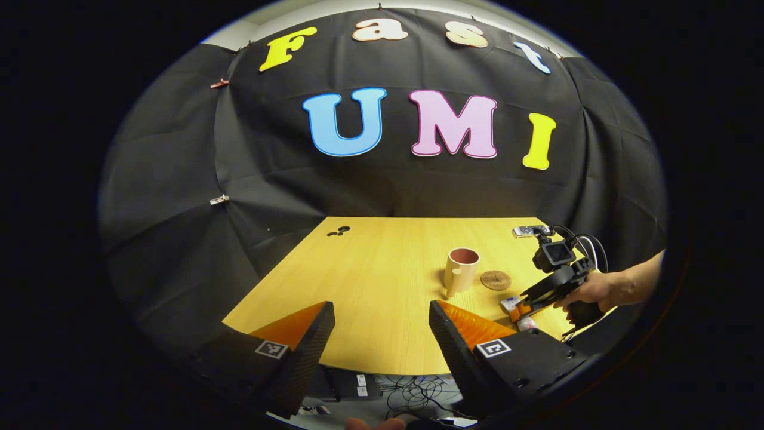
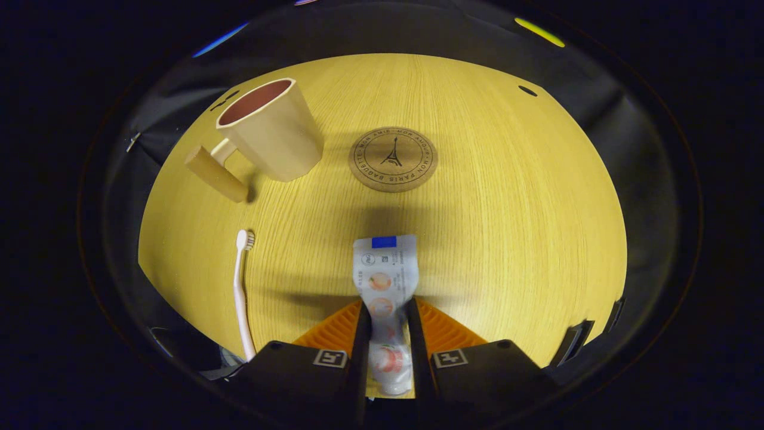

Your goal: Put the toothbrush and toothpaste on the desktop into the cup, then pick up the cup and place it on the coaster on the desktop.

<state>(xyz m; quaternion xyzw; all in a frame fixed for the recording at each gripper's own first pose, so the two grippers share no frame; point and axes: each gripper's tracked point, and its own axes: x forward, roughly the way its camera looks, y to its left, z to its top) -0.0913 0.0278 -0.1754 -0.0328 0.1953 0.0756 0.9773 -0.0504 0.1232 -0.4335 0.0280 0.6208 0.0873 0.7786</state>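
Right gripper view looks down on the wooden table (image 2: pixel 507 239). The right gripper (image 2: pixel 388 325) has both fingers squeezed tight on the toothpaste (image 2: pixel 385 269), down near its cap end. The flat end of the tube sticks out ahead of the fingers, and the cap end is partly hidden between them. I cannot tell if the tube lies on the table or is lifted a little. The toothbrush (image 2: pixel 240 292) lies flat on the table to the left of the tube, and its handle end is cut off behind the gripper. The cup (image 2: pixel 271 128) stands upright farther back on the left, with its handle pointing toward the near left. The round coaster (image 2: pixel 393 159) lies flat just beside the cup, not touching it.

Left gripper view shows the left gripper (image 1: pixel 382 340) near the table's front edge with its fingers wide apart and nothing between them. Far off on the right, a hand (image 1: pixel 588 291) holds the right gripper, and the toothpaste there is too small to see well
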